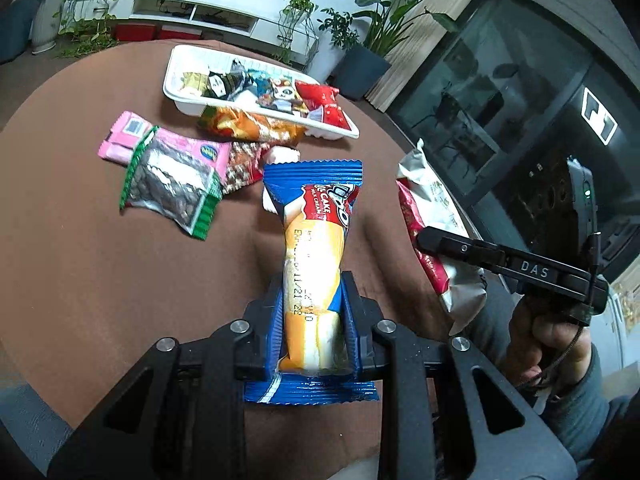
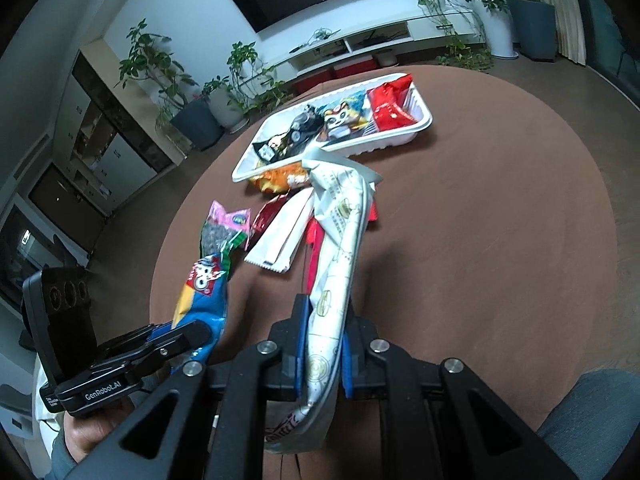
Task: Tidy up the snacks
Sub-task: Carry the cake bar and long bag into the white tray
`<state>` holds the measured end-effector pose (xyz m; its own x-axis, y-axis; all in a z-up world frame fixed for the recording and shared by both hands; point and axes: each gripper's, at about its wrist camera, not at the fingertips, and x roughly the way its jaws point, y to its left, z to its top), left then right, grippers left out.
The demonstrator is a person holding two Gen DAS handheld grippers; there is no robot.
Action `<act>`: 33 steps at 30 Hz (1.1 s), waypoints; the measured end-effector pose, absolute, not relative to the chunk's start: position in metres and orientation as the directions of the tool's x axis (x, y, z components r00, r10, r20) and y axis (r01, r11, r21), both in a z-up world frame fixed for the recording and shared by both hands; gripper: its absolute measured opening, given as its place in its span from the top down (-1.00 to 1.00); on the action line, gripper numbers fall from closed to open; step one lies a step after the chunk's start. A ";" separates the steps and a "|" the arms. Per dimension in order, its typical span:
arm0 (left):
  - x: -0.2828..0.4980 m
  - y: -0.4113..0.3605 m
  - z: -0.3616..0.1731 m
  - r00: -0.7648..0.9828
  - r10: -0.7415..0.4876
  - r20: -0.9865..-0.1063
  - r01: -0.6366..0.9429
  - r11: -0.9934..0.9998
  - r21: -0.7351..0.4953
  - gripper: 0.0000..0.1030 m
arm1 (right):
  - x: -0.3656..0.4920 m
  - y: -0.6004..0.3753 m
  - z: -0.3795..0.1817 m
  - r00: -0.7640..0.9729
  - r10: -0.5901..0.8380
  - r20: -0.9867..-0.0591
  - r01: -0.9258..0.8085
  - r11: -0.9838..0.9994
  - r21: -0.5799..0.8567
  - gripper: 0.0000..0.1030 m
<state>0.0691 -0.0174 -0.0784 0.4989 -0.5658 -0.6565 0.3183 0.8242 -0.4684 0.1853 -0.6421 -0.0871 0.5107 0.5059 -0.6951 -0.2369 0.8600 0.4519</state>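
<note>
Gripped cake pack (image 1: 316, 240); snack-filled white tray (image 1: 256, 114) beyond

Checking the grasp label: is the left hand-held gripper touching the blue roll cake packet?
Touching. In the left wrist view the left hand-held gripper has both fingers pressed against the blue roll cake packet, pinching it.

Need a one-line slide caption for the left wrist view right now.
Left tongs clamp a blue roll-cake packet above the brown table, white snack tray beyond.
</note>
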 end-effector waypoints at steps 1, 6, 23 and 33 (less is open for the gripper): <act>0.070 -0.015 -0.075 0.507 -0.563 -0.653 0.316 0.826 -0.467 0.55 | 0.187 -0.645 -0.086 0.515 0.503 -0.694 -0.233 0.861 0.452 0.71; 0.079 0.002 -0.056 0.537 -0.566 -0.626 0.300 0.821 -0.485 0.55 | 0.201 -0.664 -0.078 0.542 0.491 -0.683 -0.201 0.864 0.462 0.71; 0.211 0.053 0.036 0.669 -0.452 -0.591 0.260 0.886 -0.384 0.55 | 0.316 -0.678 0.006 0.634 0.466 -0.617 -0.245 0.878 0.411 0.71; 0.317 0.024 0.010 0.597 -0.400 -0.695 0.249 0.916 -0.314 0.55 | 0.398 -0.579 -0.006 0.524 0.536 -0.662 -0.375 0.843 0.385 0.71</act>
<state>0.3173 0.0238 0.0099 0.5972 -0.4002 -0.6951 0.2488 0.9163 -0.3138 0.3979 -0.5790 -0.0059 0.5244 0.5355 -0.6619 -0.3751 0.8432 0.3851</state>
